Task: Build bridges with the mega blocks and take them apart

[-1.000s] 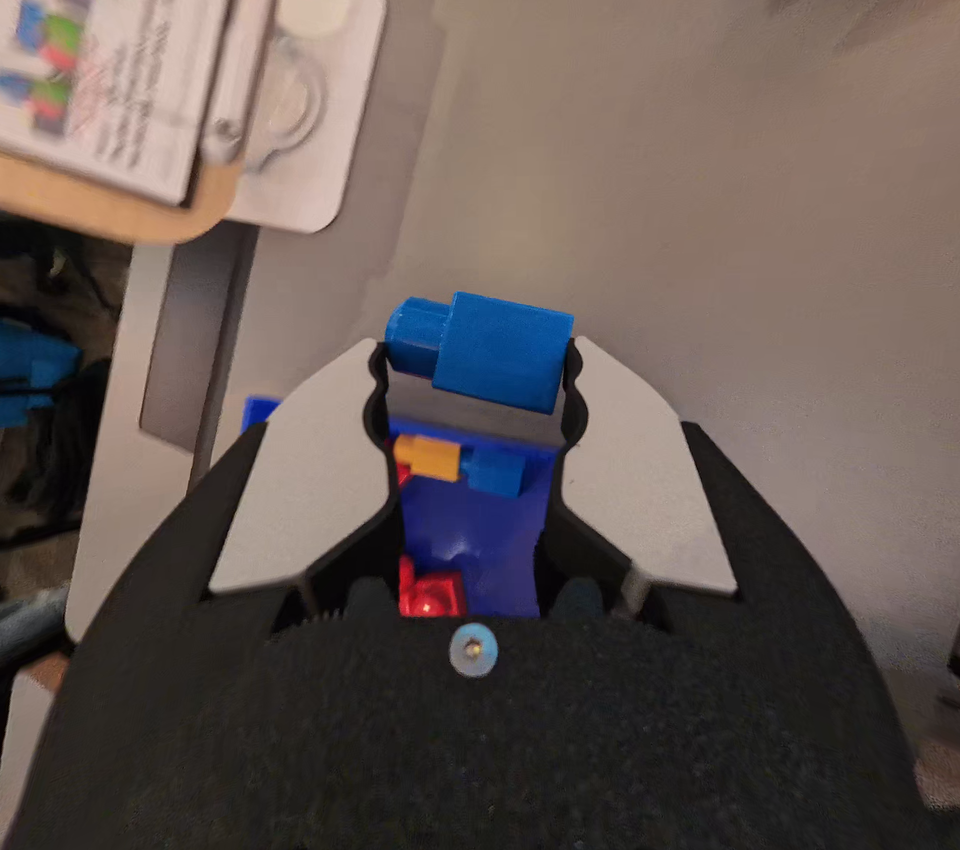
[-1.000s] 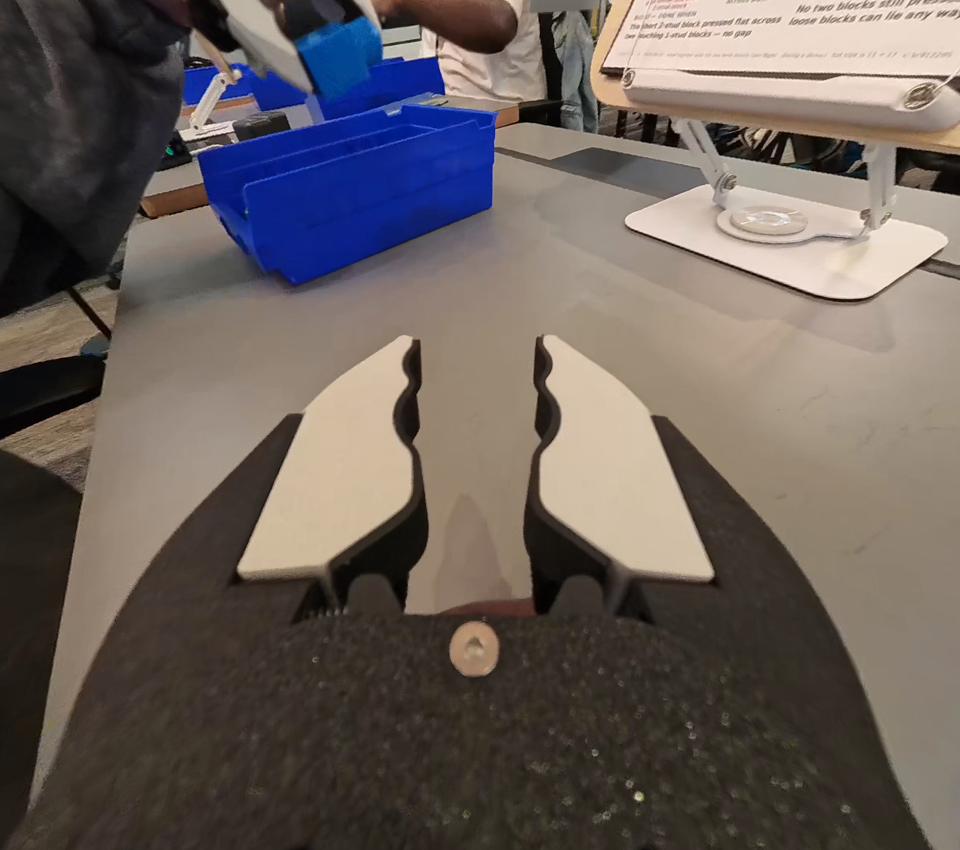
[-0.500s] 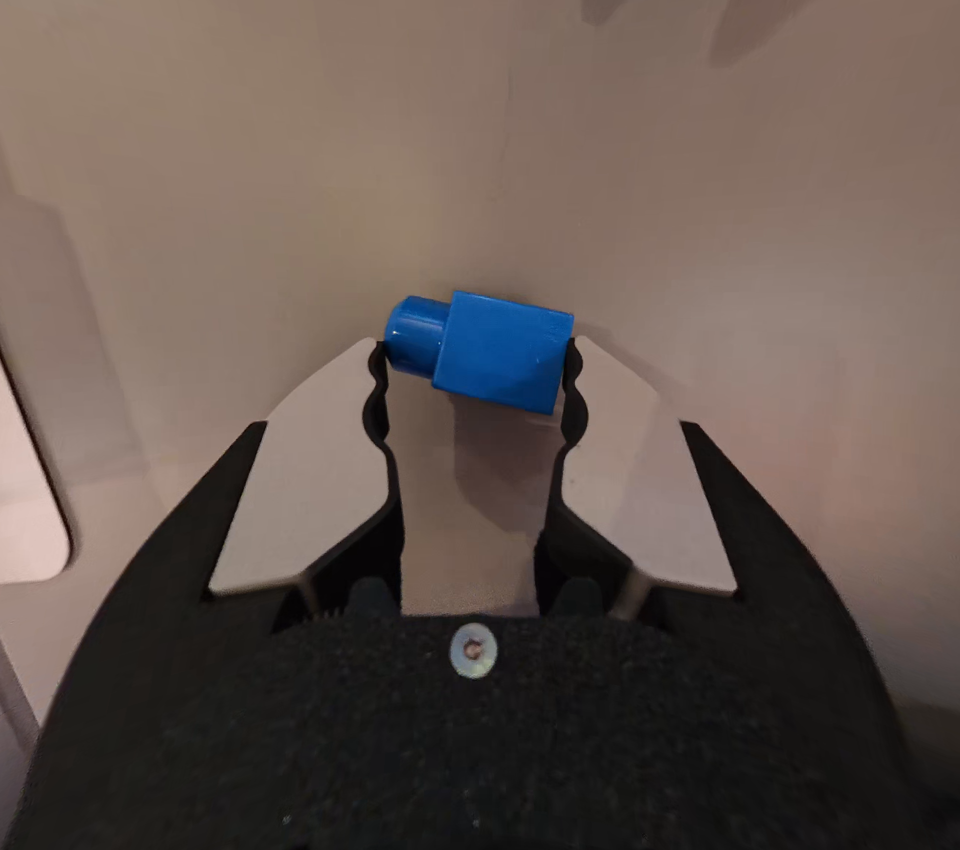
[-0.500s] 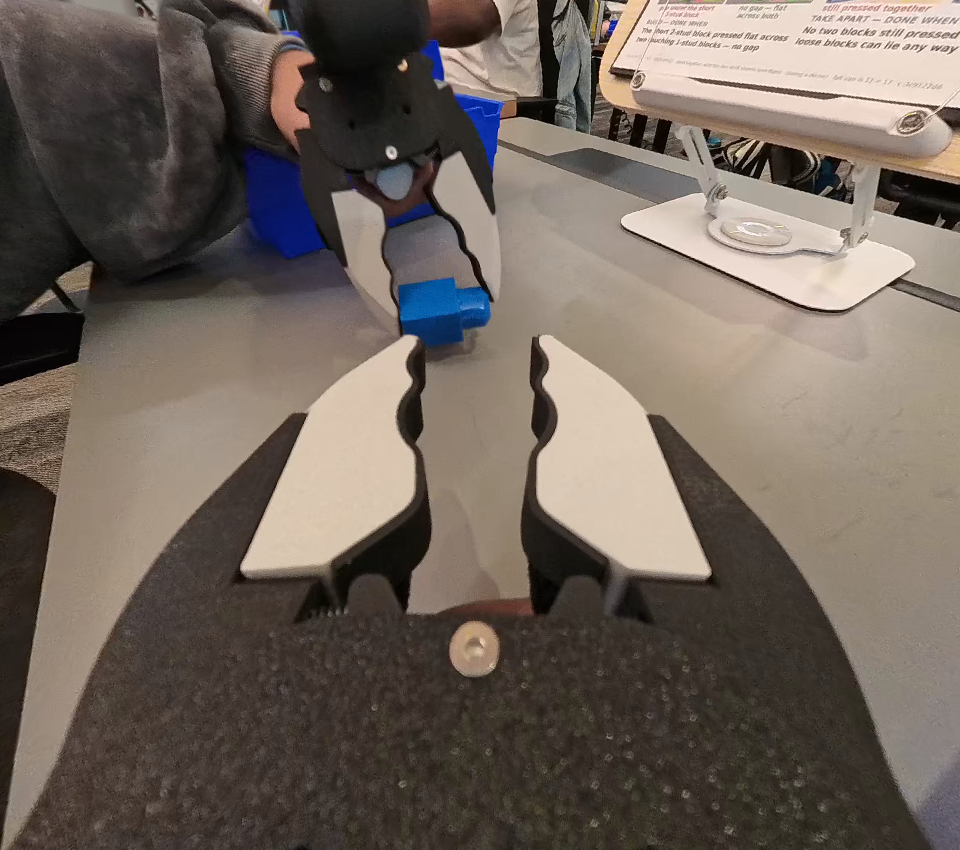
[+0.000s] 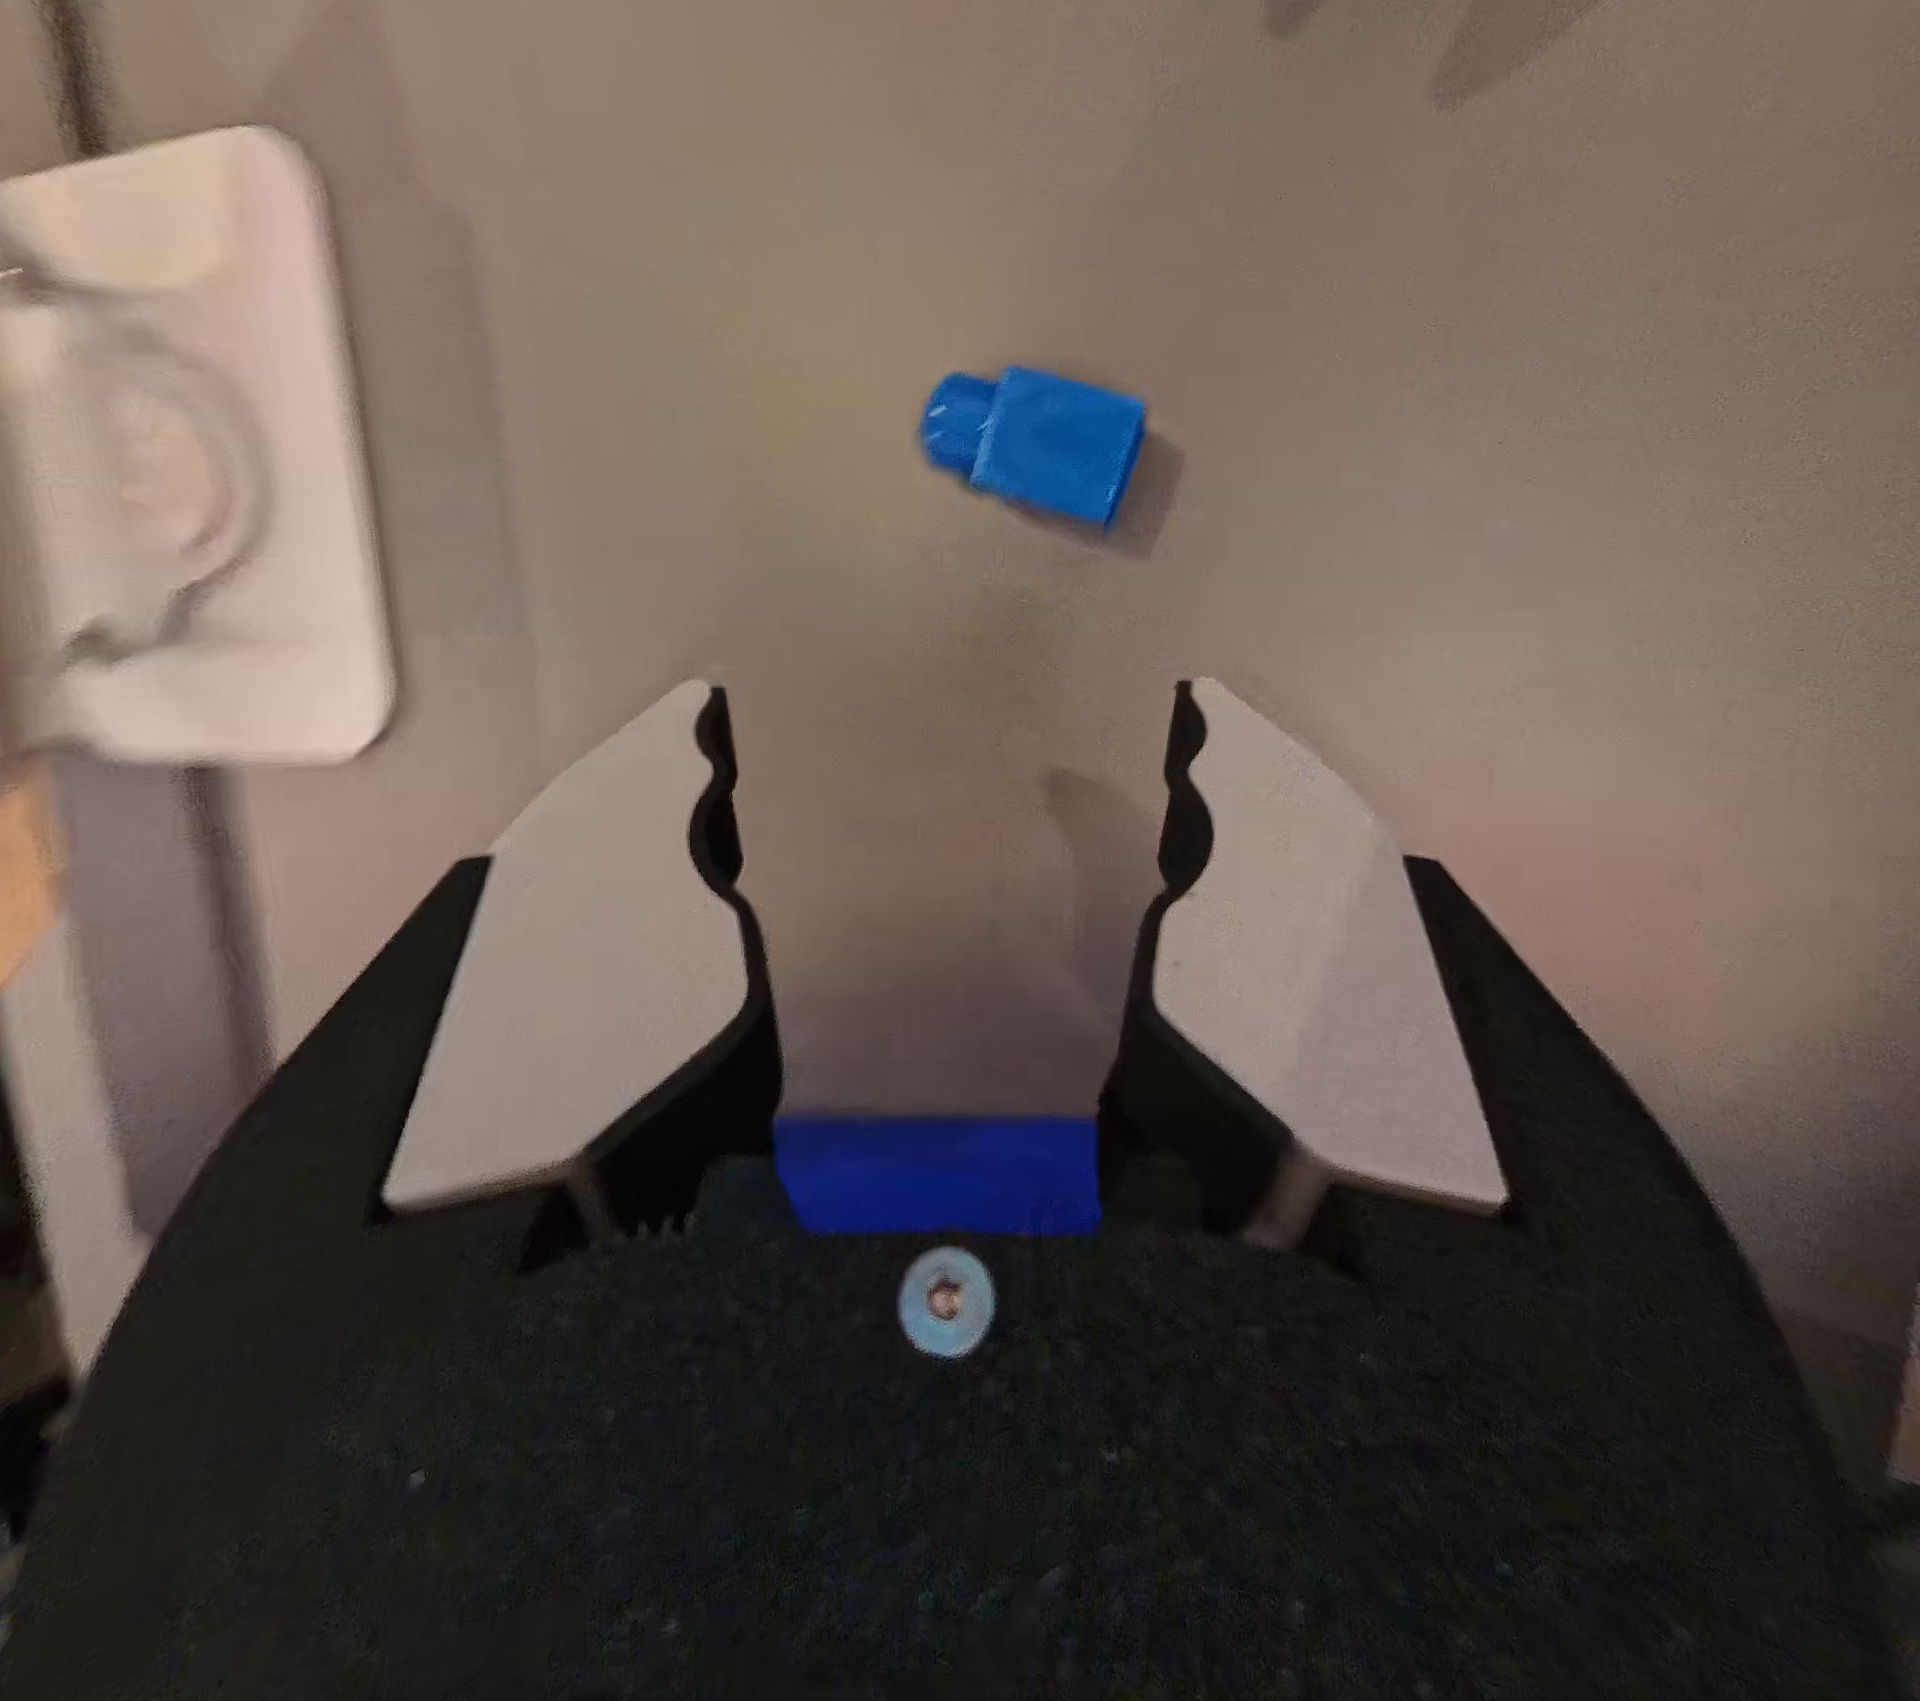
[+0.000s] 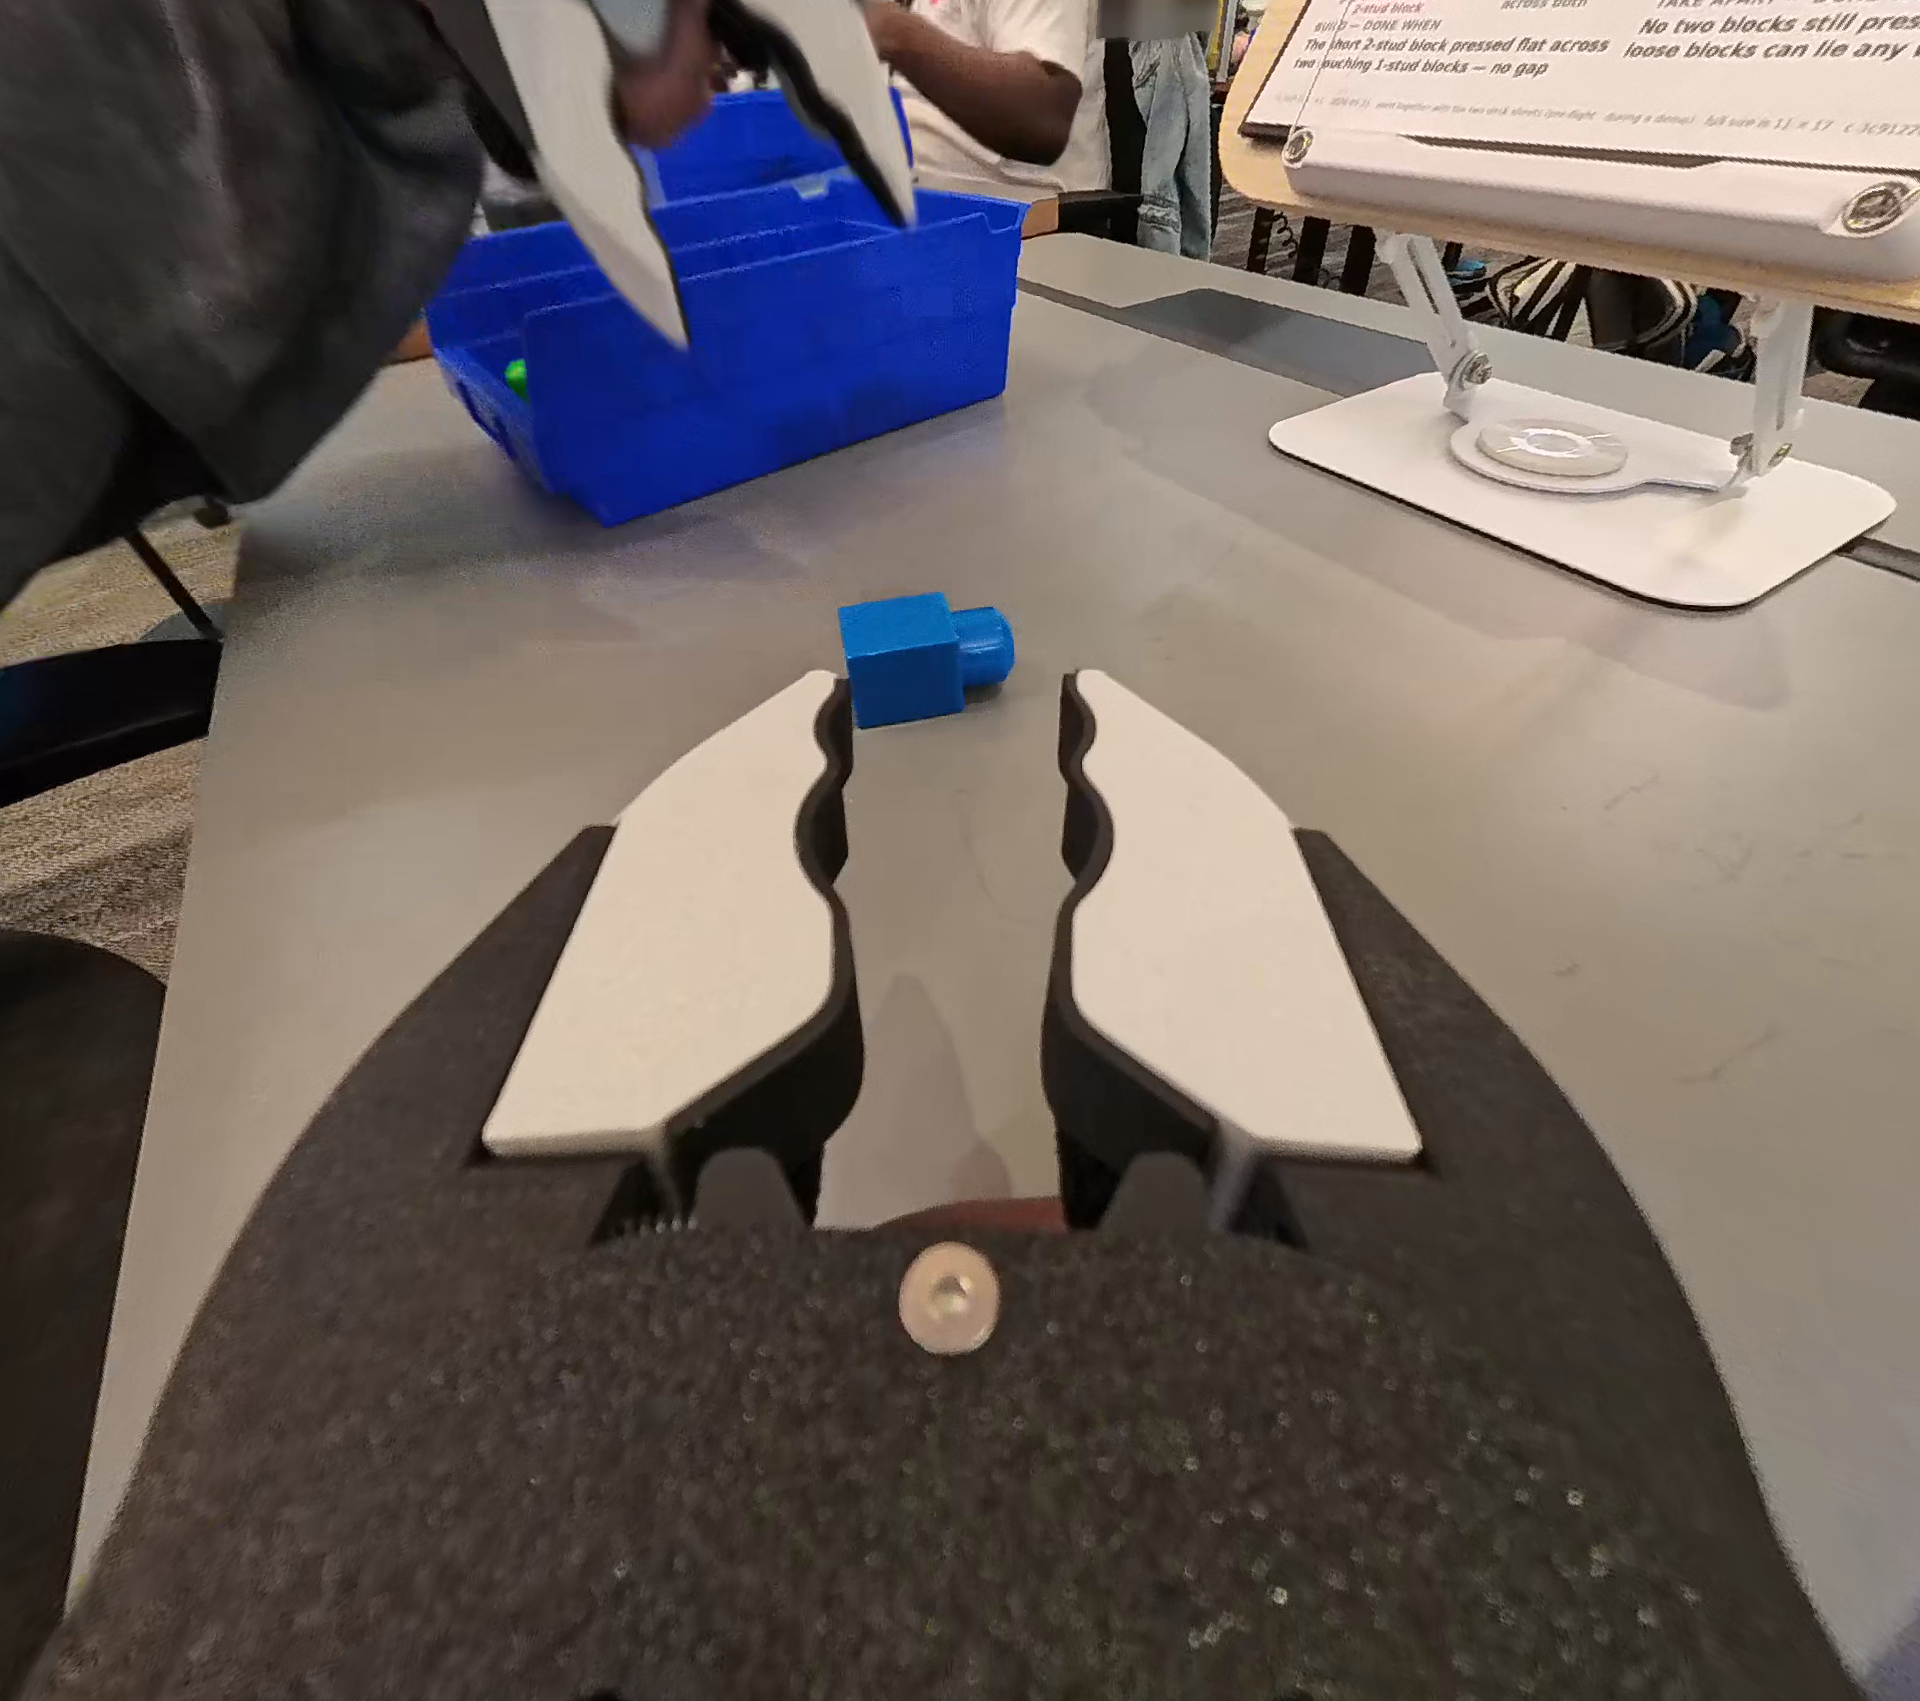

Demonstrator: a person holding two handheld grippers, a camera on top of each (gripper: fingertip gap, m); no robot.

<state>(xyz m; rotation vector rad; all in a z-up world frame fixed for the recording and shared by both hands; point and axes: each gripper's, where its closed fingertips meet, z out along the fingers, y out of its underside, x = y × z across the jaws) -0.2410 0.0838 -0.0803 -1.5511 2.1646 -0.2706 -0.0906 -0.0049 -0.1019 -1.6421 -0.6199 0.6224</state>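
At the bottom of the right wrist view the right tool [image 6: 956,690] rests low over the grey counter [image 6: 1351,820], narrowly parted and empty. Just beyond its tips, mid-frame, a blue block [image 6: 920,657] lies on its side. Upper left, the left tool [image 6: 790,269] hangs wide and empty before a blue bin [image 6: 769,384]

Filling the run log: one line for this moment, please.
blue block: lying on its side on table, loose | left gripper: open, empty, above bin | right gripper: open, empty
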